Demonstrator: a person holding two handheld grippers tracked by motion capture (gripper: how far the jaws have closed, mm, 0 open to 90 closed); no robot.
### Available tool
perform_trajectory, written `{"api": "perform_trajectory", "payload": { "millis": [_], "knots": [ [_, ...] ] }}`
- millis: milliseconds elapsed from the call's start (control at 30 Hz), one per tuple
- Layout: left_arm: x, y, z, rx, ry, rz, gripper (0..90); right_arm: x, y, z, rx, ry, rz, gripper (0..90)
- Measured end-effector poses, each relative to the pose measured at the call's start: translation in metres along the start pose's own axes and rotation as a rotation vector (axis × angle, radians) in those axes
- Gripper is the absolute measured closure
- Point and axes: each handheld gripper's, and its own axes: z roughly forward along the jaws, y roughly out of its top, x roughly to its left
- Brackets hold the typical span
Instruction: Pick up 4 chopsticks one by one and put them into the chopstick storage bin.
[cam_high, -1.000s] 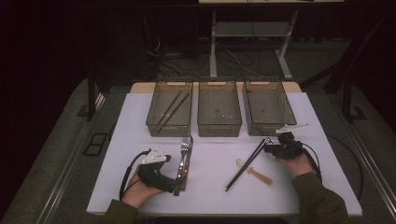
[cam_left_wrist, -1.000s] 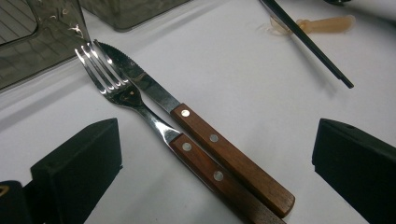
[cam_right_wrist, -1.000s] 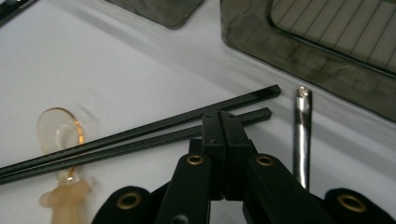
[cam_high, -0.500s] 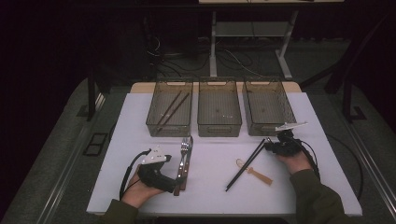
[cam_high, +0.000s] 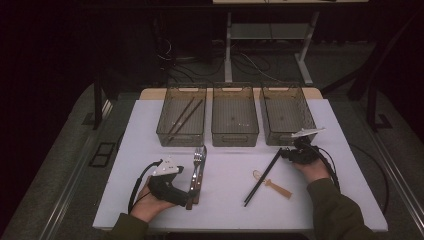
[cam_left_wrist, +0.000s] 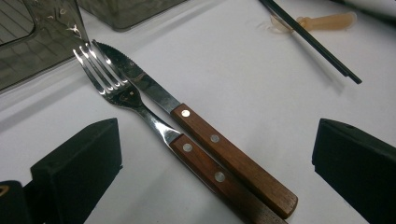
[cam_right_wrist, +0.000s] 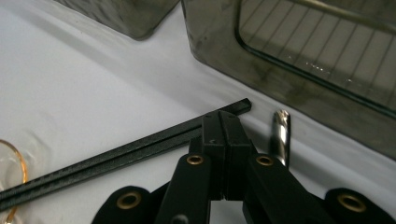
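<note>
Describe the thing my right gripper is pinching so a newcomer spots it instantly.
On the white table, look before the rightmost bin. The right gripper clamps the black chopsticks, which slant toward the near edge. They are long, thin and dark, unlike the short pale spoon beside them.

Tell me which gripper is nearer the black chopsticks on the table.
Right. The right gripper is shut on the black chopsticks at their far end; the left gripper sits open across the table, by the fork and knife.

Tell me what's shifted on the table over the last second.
The right tongs slid slightly left and forward, keeping their shut grip on the black chopsticks near their far tip. The left tongs stayed open by the fork and knife; the bins didn't move.
</note>
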Motion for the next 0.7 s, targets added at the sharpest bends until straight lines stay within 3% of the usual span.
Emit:
{"api": "perform_trajectory", "payload": {
  "millis": [700],
  "knots": [
    [0.000, 0.000, 0.000, 0.001, -0.006, -0.005, 0.3, 0.013, 0.014, 0.016, -0.008, 0.052, -0.022, 89.9]
  ]
}}
